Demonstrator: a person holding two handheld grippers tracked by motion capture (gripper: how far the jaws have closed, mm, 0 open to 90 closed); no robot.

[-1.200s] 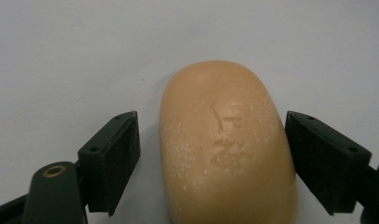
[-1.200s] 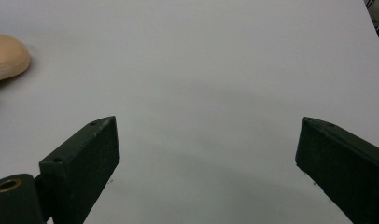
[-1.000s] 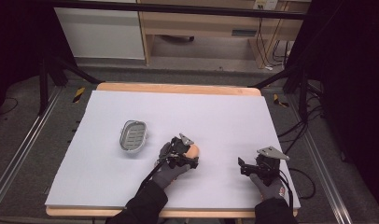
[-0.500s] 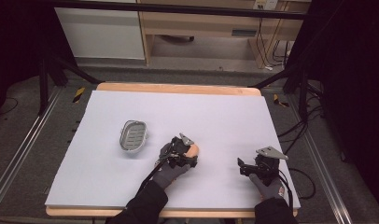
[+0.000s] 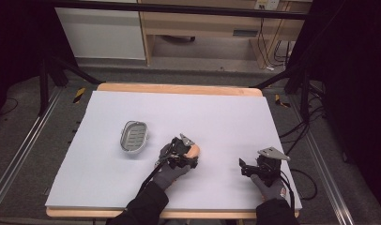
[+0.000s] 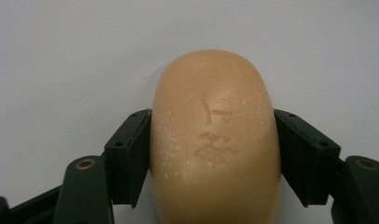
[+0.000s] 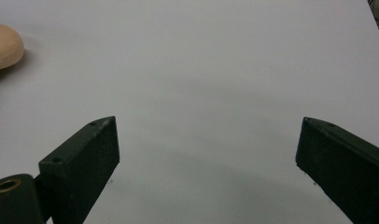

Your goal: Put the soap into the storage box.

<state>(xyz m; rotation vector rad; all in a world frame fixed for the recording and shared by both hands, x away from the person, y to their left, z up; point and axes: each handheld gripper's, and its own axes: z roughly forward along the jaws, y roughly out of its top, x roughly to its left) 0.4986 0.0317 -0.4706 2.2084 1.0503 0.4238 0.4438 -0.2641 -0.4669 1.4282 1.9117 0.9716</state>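
Soap bar (image 5: 194, 150), peach-coloured, sits near the middle of the white table (image 5: 226, 117) in the high view, clamped in the left gripper (image 5: 187, 152), whose gloved hand (image 5: 171, 172) reaches forward from the lower edge. A grey soap dish (image 5: 133, 137) lies nearby to its left. The right gripper (image 5: 247, 168) rests low at the table's right, jaws pointing left.

Left gripper view: both black pads (image 6: 139, 154) press the soap's flanks; its stamped face is up.

Right gripper view: jaws spread wide over bare table, the soap's end (image 7: 5, 45) at far left.
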